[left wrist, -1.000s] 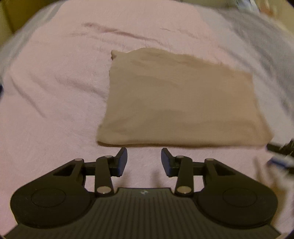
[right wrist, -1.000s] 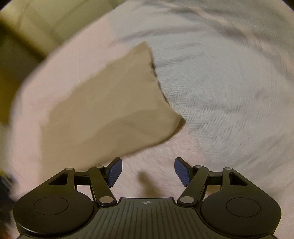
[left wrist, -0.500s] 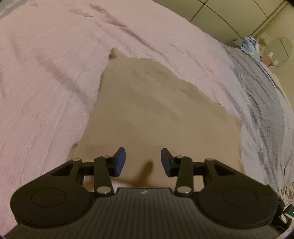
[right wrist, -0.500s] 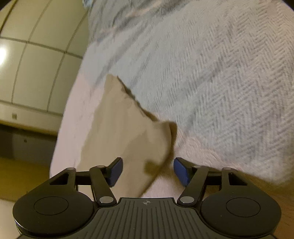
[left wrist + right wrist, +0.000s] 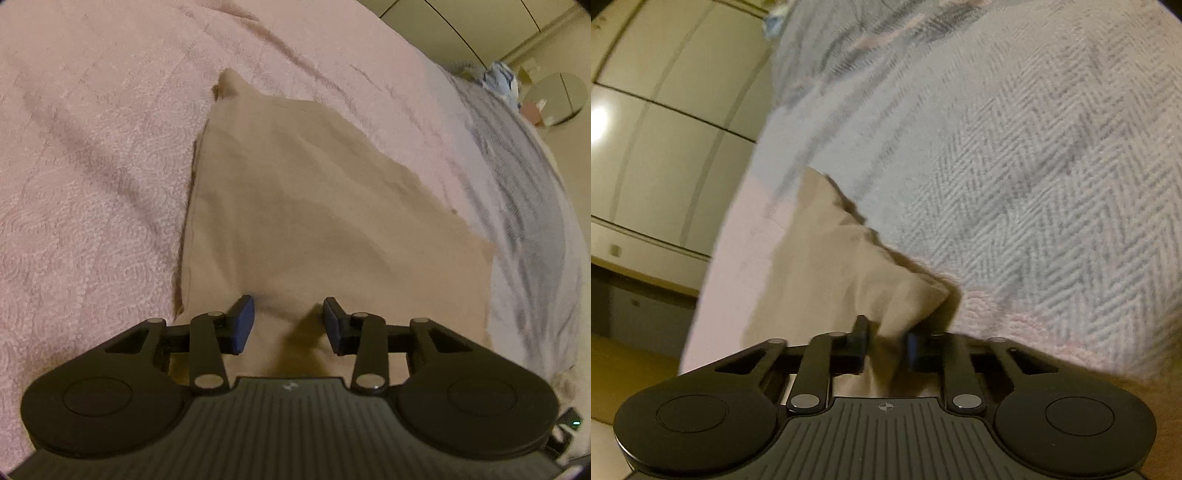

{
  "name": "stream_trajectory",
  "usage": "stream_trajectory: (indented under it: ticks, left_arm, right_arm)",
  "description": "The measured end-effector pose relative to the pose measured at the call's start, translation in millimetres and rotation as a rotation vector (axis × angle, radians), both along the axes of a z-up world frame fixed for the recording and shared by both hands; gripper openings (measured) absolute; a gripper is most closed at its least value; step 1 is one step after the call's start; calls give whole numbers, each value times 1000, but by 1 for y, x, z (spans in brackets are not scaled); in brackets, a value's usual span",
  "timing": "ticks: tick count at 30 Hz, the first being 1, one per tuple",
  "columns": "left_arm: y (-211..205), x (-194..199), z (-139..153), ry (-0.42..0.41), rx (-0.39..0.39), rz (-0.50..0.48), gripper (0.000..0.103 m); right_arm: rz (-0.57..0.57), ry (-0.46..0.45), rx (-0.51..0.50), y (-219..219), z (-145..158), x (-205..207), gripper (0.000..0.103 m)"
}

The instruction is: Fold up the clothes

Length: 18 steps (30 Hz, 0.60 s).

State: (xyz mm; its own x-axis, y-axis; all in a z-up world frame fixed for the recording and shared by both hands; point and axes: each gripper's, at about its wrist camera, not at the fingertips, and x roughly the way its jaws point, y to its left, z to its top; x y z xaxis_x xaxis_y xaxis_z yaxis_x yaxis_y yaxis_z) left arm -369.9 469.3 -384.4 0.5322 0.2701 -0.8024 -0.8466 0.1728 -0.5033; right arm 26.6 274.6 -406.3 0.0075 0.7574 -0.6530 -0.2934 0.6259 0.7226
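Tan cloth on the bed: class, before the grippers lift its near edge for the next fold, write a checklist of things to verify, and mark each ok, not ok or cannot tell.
1. Tan cloth lies mostly flat on the pink blanket: ok.
2. Right gripper has the cloth's near corner between its fingers: ok, jaws closing on bunched fabric.
3. Right grip firm enough to lift: cannot tell.
4. Left gripper has the cloth's near edge gripped: not ok, its fingers stand apart over the fabric.
5. Both grippers at matching corners: cannot tell, neither view shows both.
6. Grey herringbone blanket kept out of the right grip: cannot tell, it lies close beside that corner.
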Motion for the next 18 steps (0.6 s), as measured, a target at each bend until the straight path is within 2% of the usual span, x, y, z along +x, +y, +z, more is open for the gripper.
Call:
stream_trajectory:
  ticks: [2, 4, 7, 8, 9, 11, 14, 17, 18]
  left_arm:
    - [3, -12, 3, -34, -29, 30, 35]
    - [4, -24, 5, -58, -51, 53, 35]
    - [2, -40, 10, -89, -65, 76, 35]
    - [3, -46, 11, -100, -69, 85, 35]
    - [1, -51, 12, -115, -75, 95, 35]
    - [0, -62, 13, -147, -88, 117, 35]
    - [-1, -77, 12, -198, -113, 156, 35]
    - [-3, -91, 7, -233, -144, 198, 34]
    - [-4, -93, 6, -238, -152, 204, 35]
  right_arm:
    - [-5, -11, -73, 10, 10, 2, 8]
    - [84, -190, -177, 32, 33, -11, 6]
    - [339, -671, -281, 75, 78, -73, 6]
    - [445, -849, -271, 86, 90, -105, 6]
    - [538, -984, -248, 92, 95, -134, 6]
    - [728, -1211, -179, 98, 99, -189, 6]
    - [978, -1347, -78, 93, 89, -253, 6]
    - [1198, -1393, -88, 87, 59, -296, 6]
    - [1265, -1408, -121, 85, 47, -307, 6]
